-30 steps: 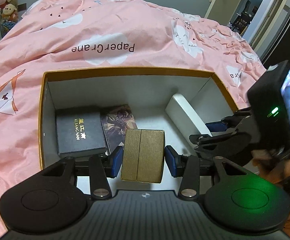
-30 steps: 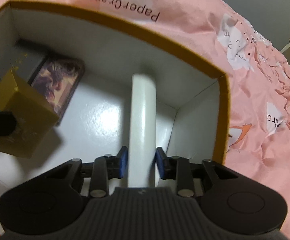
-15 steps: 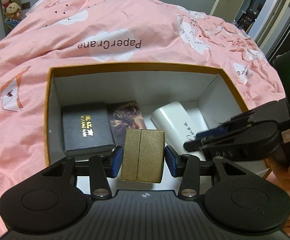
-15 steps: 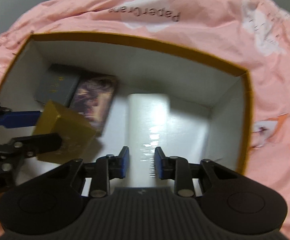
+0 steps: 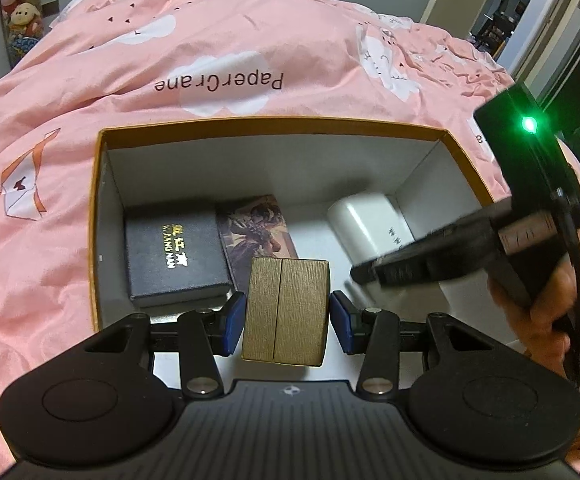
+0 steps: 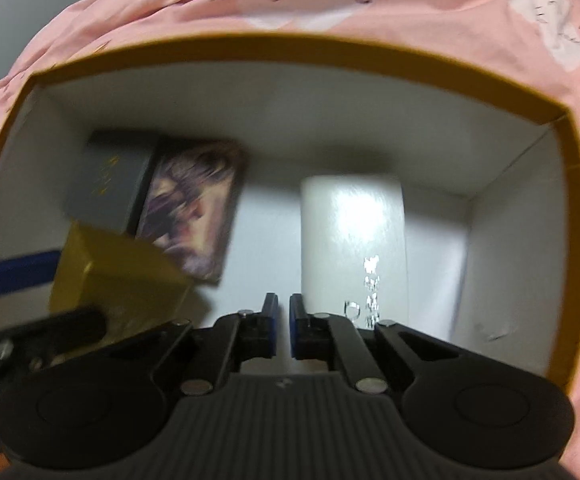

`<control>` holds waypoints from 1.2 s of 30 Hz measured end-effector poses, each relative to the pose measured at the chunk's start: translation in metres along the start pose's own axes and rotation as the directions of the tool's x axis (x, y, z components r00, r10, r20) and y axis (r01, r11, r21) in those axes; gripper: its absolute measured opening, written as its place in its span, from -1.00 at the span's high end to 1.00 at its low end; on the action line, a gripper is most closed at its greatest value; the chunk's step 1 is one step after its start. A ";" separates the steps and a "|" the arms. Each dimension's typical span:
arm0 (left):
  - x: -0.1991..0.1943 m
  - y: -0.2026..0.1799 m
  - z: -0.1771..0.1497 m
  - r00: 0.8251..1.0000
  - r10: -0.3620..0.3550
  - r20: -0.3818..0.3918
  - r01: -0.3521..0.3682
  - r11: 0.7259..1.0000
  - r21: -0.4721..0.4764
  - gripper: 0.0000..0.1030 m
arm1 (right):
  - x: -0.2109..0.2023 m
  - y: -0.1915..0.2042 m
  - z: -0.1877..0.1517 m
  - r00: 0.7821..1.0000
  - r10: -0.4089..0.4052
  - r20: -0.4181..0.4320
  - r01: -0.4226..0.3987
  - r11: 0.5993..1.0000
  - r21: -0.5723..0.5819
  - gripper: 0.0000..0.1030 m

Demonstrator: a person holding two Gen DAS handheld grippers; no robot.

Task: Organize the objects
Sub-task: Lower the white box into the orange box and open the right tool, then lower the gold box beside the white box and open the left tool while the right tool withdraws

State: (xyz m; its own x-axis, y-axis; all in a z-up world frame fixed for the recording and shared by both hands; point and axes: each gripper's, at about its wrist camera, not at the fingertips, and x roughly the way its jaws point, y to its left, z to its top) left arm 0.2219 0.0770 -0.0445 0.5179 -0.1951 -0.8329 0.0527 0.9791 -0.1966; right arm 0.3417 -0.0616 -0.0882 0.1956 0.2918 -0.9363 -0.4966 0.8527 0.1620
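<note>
Landmark: open cardboard box (image 5: 96,216) with an ochre rim and white inside, lying on a bed under a pink duvet (image 5: 218,48).

1. Left gripper (image 5: 286,317), at the box's near edge. Its blue pads press both sides of a gold ribbed box (image 5: 286,310), which is held upright above the near part of the floor, about midway across.

2. Right gripper (image 6: 280,330), over the near right part of the box. Its jaws are drawn almost together with only a narrow slit between the pads, and nothing is held. In the left wrist view its body is blurred, with a hand (image 5: 545,300) behind it.

3. White oblong case (image 6: 351,236), lying flat on the floor on the right side, lengthwise from near to far, with small print on its top. It sits just beyond the right gripper and is not gripped.

4. Illustrated card box (image 5: 256,230), lying flat on the floor left of centre, past the gold ribbed box.

5. Black box with gold lettering (image 5: 176,252), lying flat beside the left wall, right alongside the illustrated card box.

6. Plush toys (image 5: 20,4), well beyond the box, by the wall at the bed's far left.
</note>
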 end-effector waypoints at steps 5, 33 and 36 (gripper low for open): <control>0.004 -0.006 -0.001 1.000 -0.011 -0.006 0.012 1.000 0.012 -0.01 | -0.005 -0.018 0.003 0.998 -0.058 0.033 0.057 0.998 0.031 0.89; 0.049 -0.084 -0.001 0.932 -0.164 -0.322 0.275 0.900 0.338 0.07 | -0.057 -0.026 -0.040 0.974 0.224 0.046 -0.223 0.975 -0.025 0.52; 0.051 -0.084 0.002 0.919 -0.208 -0.334 0.315 0.897 0.310 0.06 | -0.047 -0.026 -0.041 0.973 0.231 0.031 -0.230 0.973 -0.021 0.49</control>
State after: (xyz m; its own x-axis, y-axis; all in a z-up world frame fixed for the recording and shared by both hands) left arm 0.2452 -0.0156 -0.0694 0.1803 -0.4022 -0.8976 0.4757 0.8344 -0.2783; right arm 0.3102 -0.1154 -0.0610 0.1015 0.4937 -0.8637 -0.5460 0.7533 0.3665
